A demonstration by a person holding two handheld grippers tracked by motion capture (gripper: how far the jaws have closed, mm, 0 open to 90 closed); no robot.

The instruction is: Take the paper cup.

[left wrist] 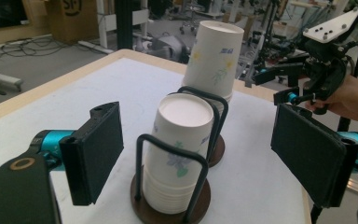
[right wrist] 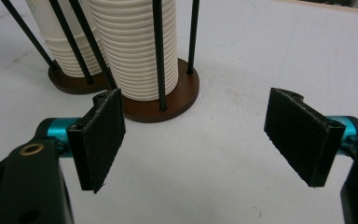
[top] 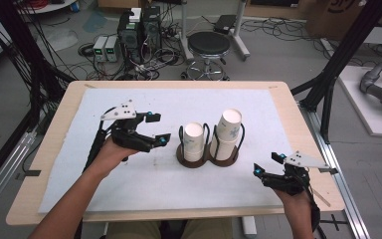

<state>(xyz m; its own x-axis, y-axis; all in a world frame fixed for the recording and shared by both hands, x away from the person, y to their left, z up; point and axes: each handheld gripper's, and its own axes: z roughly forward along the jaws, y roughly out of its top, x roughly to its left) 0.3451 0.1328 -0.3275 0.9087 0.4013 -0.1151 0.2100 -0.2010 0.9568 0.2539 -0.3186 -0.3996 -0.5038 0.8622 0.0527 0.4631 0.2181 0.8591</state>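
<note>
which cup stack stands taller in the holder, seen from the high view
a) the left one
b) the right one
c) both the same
b: in the high view the right stack rises well above the wire holder, while the left stack tops out about level with the wires.

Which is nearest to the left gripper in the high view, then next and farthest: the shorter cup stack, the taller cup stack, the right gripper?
1. Shorter cup stack, in the holder's left slot, just right of the left gripper.
2. Taller cup stack, in the right slot, one step further.
3. Right gripper, at the table's near right, farthest.
</note>
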